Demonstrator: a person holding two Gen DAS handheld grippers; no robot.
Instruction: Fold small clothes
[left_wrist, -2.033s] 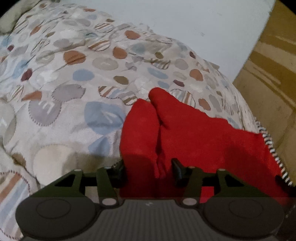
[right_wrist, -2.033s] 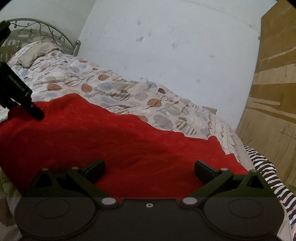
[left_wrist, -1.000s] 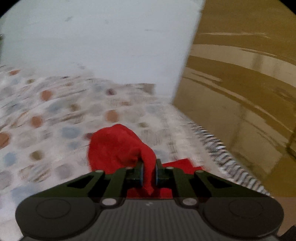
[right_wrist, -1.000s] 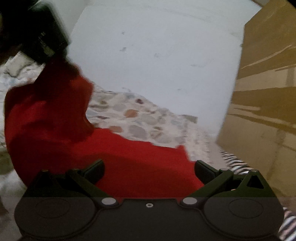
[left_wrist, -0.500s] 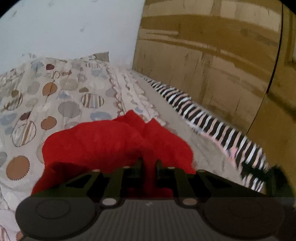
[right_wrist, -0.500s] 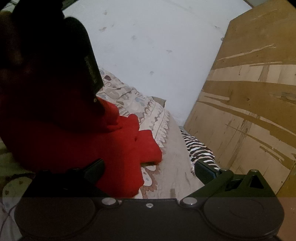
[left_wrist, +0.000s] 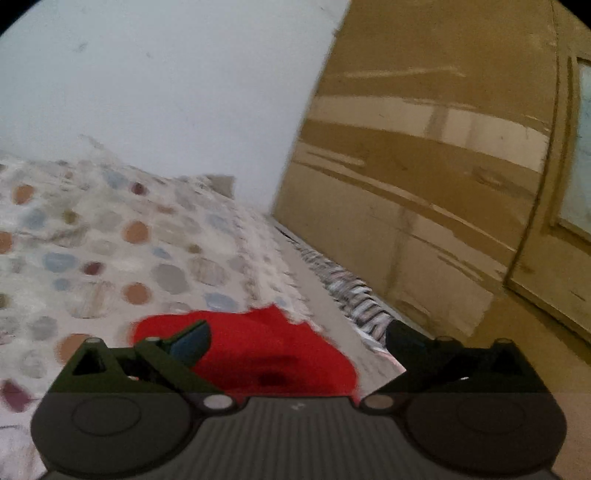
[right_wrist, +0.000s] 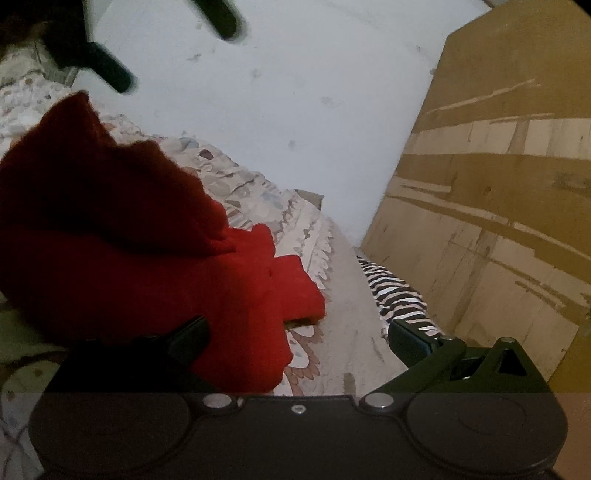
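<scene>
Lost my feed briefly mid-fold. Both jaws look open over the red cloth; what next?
Probably bring the right gripper down to pinch the near edge of the red cloth: it lies bunched and uneven on the patterned bedspread, and the left gripper holds nothing.

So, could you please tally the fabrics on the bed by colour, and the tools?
Red garment: 1
Spotted bedspread: 1
Zebra-striped cloth: 1
Tools, both open: 2, left tool and right tool
Total: 5
</scene>
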